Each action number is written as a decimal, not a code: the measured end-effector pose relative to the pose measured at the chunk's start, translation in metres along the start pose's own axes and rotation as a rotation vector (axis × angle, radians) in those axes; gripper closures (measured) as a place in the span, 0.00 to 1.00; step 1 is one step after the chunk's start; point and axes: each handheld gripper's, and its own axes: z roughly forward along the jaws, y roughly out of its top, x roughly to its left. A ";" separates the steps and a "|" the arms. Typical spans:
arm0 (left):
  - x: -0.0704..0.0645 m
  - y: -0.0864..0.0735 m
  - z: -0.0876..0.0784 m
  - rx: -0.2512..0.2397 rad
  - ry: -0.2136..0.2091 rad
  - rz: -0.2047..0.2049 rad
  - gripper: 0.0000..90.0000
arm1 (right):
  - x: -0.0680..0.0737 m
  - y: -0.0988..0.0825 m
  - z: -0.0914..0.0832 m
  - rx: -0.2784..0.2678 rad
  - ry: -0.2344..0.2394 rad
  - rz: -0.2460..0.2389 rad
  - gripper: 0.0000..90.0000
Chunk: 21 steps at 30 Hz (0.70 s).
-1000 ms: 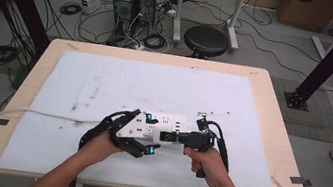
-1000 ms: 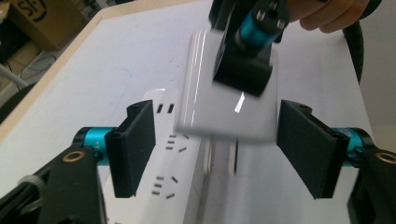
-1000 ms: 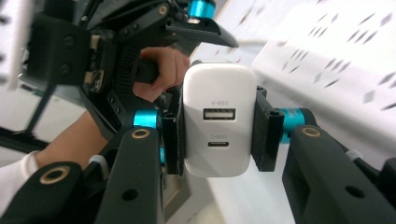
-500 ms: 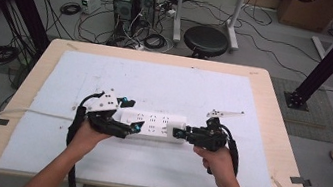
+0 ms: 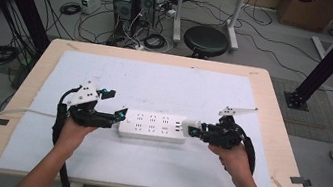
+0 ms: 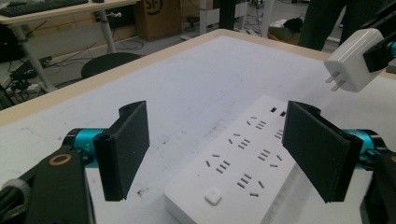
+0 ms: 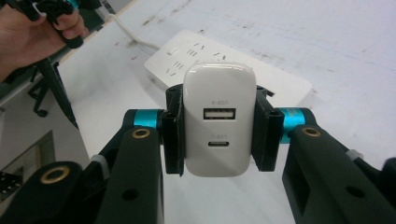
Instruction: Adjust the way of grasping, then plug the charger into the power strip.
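Holding a white rectangular USB charger plug, the right gripper has its fingers clamped on the plug's two sides; USB ports face its camera, prongs point away. In the high view it sits at centre right, just off the right end of the white plastic power strip. The strip lies flat mid-frame on the white-covered wooden surface, white cord trailing left. At centre left, the left gripper straddles the strip's left end, fingers spread, not pressing it, nothing gripped. Past the far edge: a black round stool.
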 end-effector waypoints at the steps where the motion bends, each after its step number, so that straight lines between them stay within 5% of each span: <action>1: 0.001 0.000 -0.001 -0.001 0.005 0.000 0.26 | -0.001 0.000 -0.001 0.000 -0.006 -0.004 0.71; 21: 0.010 -0.005 -0.021 -0.012 0.055 0.008 0.26 | -0.003 0.007 -0.005 0.057 -0.039 -0.065 0.71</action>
